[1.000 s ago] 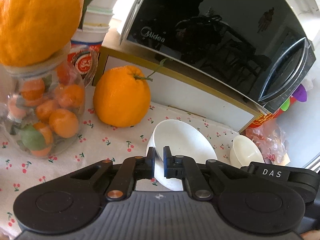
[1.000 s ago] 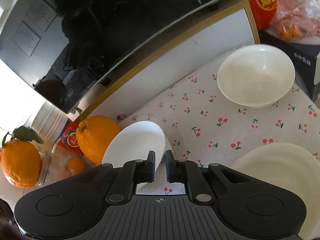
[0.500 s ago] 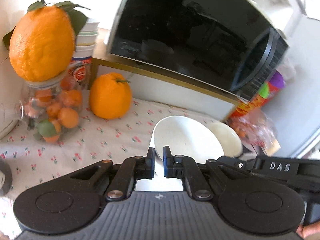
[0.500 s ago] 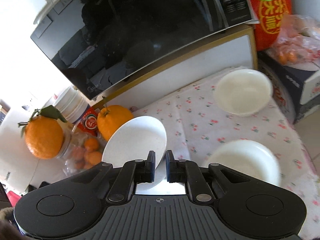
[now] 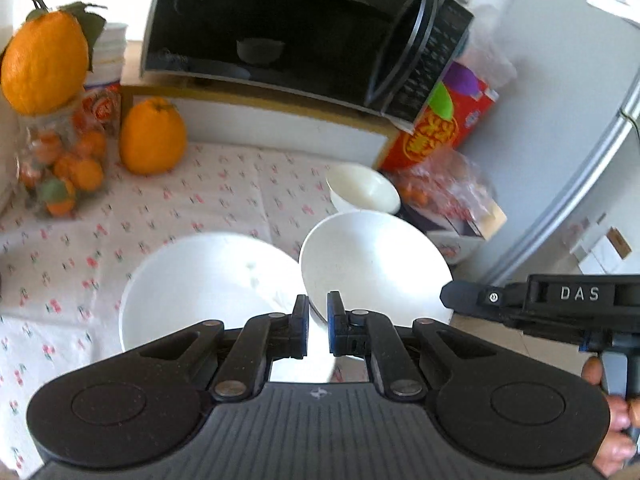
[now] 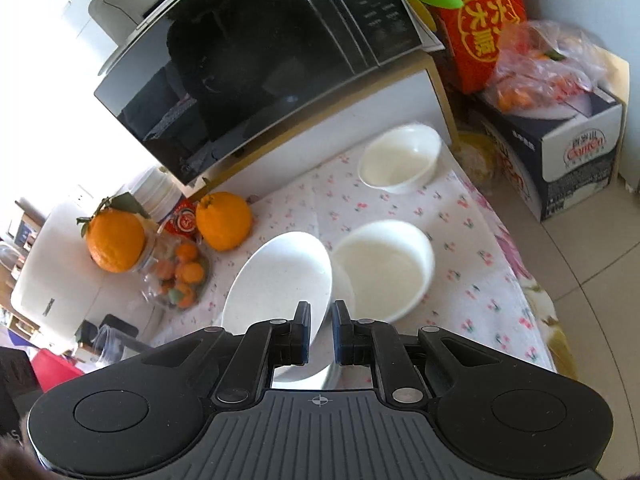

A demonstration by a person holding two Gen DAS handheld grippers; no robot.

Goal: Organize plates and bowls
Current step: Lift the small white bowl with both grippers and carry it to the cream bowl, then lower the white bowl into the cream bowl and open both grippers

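Observation:
My left gripper (image 5: pixel 318 316) is shut on the rim of a white bowl (image 5: pixel 374 264) and holds it tilted above the table. My right gripper (image 6: pixel 320 324) is shut on the rim of the same white bowl (image 6: pixel 280 284); its black body shows in the left wrist view (image 5: pixel 560 300). A larger white bowl (image 5: pixel 208 280) stands on the cherry-print tablecloth just left of the held bowl, and it also shows in the right wrist view (image 6: pixel 384 268). A small white bowl (image 5: pixel 362 188) stands farther back, also in the right wrist view (image 6: pixel 400 164).
A black microwave (image 5: pixel 296 28) sits on a white shelf at the back. A large orange (image 5: pixel 152 140) and a jar of small oranges (image 5: pixel 56 168) stand at the left. A red box (image 5: pixel 440 120), a bag of fruit and a carton (image 6: pixel 560 160) crowd the right edge.
Both grippers have lifted and pulled back with the held bowl, carrying it to the right beside the larger bowl. The larger bowl has come into the left wrist view.

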